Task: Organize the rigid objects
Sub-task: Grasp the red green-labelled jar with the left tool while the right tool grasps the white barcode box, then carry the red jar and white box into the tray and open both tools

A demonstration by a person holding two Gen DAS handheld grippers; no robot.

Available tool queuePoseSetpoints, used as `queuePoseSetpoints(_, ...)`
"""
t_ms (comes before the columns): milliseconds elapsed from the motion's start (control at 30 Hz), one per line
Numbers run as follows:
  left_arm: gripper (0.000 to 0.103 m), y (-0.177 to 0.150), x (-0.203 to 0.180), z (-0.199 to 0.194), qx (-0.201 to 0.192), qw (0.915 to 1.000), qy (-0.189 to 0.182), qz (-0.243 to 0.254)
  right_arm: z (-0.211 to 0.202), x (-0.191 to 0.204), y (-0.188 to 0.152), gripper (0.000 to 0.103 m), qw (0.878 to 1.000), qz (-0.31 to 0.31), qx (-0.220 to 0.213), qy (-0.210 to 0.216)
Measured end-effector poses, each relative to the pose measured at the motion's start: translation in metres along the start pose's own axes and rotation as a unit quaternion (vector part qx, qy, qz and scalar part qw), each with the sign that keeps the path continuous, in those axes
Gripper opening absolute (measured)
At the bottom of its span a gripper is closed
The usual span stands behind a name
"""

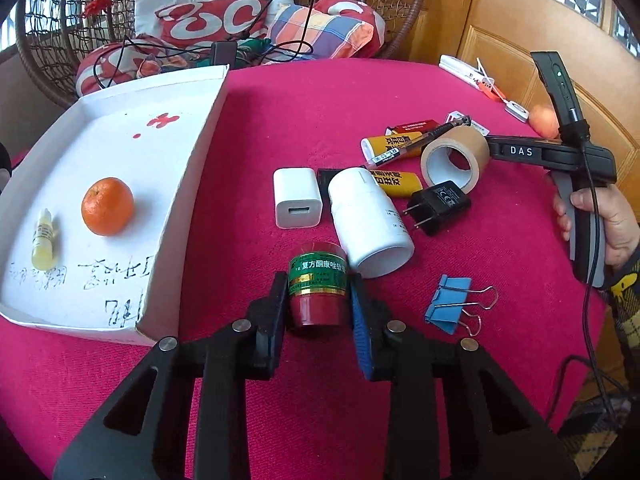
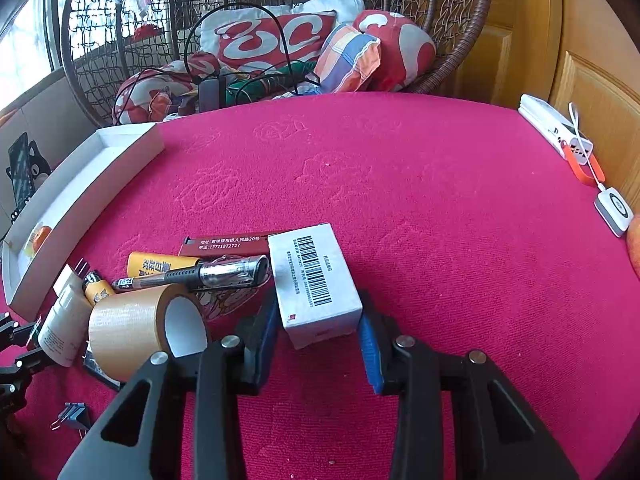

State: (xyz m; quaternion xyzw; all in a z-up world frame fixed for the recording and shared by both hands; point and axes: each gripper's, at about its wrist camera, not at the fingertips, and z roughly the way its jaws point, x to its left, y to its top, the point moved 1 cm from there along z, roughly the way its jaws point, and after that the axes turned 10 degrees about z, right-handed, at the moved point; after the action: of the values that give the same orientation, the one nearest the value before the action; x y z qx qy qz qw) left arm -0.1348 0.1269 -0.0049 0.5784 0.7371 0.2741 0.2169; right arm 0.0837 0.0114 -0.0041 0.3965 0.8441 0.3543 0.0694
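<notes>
A small red jar with a green label (image 1: 318,280) stands on the pink cloth, and my left gripper (image 1: 318,286) is shut on it, one pad on each side. Left of it lies a white box lid (image 1: 192,184) used as a tray, holding an orange (image 1: 107,206) and a small yellow dropper bottle (image 1: 43,244). My right gripper (image 2: 320,308) is shut on a white carton with a barcode (image 2: 312,276), which rests on the cloth. In the left wrist view a hand (image 1: 612,220) holds that right gripper behind the tape roll (image 1: 456,160).
Beside the jar lie a white pill bottle (image 1: 370,220), a white charger cube (image 1: 297,198), a black plug adapter (image 1: 440,206), a blue binder clip (image 1: 448,304), yellow tubes (image 1: 396,184) and a pen (image 2: 224,272). A power bank (image 2: 556,132) sits at the far right edge.
</notes>
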Motion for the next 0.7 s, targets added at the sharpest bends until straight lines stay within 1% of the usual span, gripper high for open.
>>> queuePoseSetpoints(67, 0.028, 0.0, -0.001, -0.004, -0.006, 0.9999, -0.008, -0.004, -0.001, -0.002, 0.001, 0.036, 1.0, 0.007, -0.003, -0.002)
queuePoseSetpoints(133, 0.028, 0.001, -0.003, -0.009, -0.016, 0.9998, -0.011, -0.002, -0.005, -0.005, 0.0, 0.033, 1.0, 0.015, -0.012, 0.001)
queuePoseSetpoints(200, 0.028, 0.003, -0.003, -0.017, -0.027, 0.9996, -0.011, 0.0, -0.012, -0.008, 0.0, 0.031, 0.999, 0.026, -0.028, 0.016)
queuePoseSetpoints(333, 0.028, 0.009, -0.005, -0.037, -0.06, 0.9981, -0.007, 0.007, -0.029, -0.013, -0.009, 0.031, 0.997, 0.059, -0.043, 0.039)
queuePoseSetpoints(400, 0.028, 0.01, -0.005, -0.046, -0.074, 0.9972, -0.003, 0.011, -0.041, -0.011, -0.011, 0.031, 0.996, 0.057, -0.054, 0.043)
queuePoseSetpoints(500, 0.028, 0.012, 0.0, -0.055, -0.089, 0.996, -0.007, 0.001, -0.06, -0.002, -0.006, 0.031, 0.995, 0.049, -0.073, 0.051)
queuePoseSetpoints(567, 0.028, 0.011, 0.005, -0.06, -0.095, 0.9954, -0.008, -0.007, -0.072, 0.005, -0.002, 0.031, 0.994, 0.043, -0.084, 0.062)
queuePoseSetpoints(700, 0.028, 0.01, 0.01, -0.068, -0.103, 0.9945, 0.001, -0.015, -0.093, 0.024, 0.003, 0.031, 0.99, 0.025, -0.109, 0.089)
